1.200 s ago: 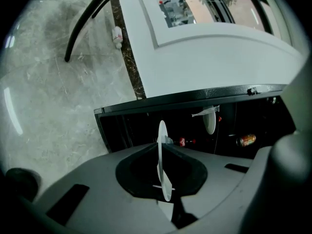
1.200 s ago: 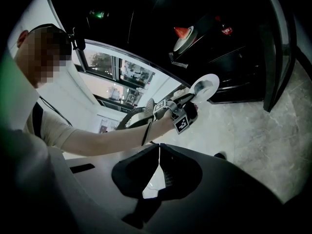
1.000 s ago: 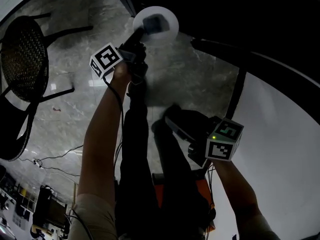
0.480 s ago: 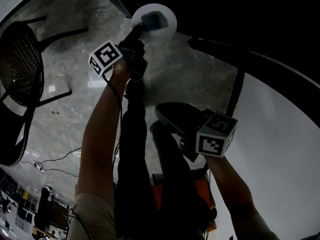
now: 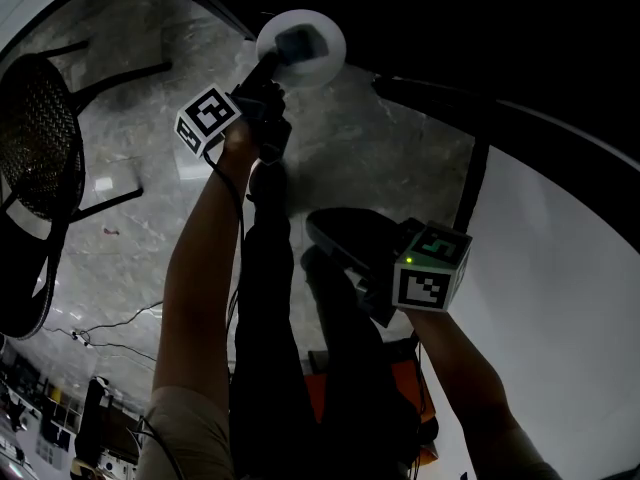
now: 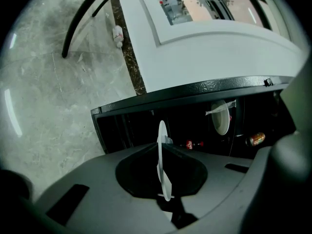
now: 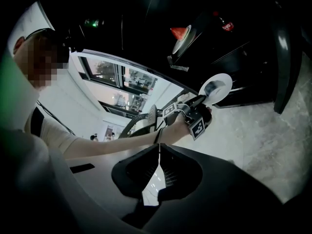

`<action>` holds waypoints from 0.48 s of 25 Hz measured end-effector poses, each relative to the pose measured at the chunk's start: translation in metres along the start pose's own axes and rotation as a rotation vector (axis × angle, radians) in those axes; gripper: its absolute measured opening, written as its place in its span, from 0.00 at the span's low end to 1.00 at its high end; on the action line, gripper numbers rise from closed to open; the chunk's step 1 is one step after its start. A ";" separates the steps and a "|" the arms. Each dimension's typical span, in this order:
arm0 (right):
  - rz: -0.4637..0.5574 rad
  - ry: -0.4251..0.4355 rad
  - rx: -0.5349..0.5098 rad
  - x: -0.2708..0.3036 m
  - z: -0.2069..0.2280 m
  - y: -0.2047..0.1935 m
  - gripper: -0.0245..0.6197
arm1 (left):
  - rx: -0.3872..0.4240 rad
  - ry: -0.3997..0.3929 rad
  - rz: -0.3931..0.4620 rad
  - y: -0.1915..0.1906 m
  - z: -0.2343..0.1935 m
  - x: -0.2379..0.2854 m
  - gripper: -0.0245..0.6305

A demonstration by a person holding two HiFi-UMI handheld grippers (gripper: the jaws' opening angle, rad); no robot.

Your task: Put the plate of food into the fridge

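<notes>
no words or numbers legible. bottle (image 6: 194,144) has a red label, print too small to read. marker cubes (image 5: 208,118) show only black-and-white squares.

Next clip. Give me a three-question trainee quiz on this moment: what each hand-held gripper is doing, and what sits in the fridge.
1. True or false: the right hand-held gripper grips a fork.
2. Which one holds the white plate? A) left B) right C) neither
3. Name one thing lying inside the open fridge.

Key
1. False: its jaws are together with nothing between them.
2. A, the left hand-held gripper, shut on the rim.
3. Any of: second plate, can, bottle.
</notes>
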State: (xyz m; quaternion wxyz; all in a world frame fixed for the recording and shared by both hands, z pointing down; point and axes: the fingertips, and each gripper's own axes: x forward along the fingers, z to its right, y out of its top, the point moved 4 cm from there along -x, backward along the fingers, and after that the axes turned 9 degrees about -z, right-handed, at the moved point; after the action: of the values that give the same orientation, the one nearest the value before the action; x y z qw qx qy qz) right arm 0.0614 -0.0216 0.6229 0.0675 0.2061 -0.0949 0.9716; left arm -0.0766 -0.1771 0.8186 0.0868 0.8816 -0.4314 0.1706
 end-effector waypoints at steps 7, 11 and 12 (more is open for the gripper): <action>0.012 -0.023 0.020 -0.010 0.006 -0.009 0.08 | -0.015 0.014 0.023 0.001 -0.006 0.009 0.07; 0.016 -0.035 0.018 -0.014 0.009 -0.009 0.08 | -0.028 0.020 0.053 0.001 -0.010 0.014 0.07; 0.019 -0.038 0.021 -0.016 0.011 -0.009 0.08 | -0.030 0.019 0.055 0.000 -0.010 0.015 0.07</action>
State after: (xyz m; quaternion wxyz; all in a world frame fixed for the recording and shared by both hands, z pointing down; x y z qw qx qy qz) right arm 0.0815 -0.0167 0.6278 0.0543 0.2243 -0.0880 0.9690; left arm -0.0704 -0.1857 0.8334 0.0994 0.8662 -0.4573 0.1750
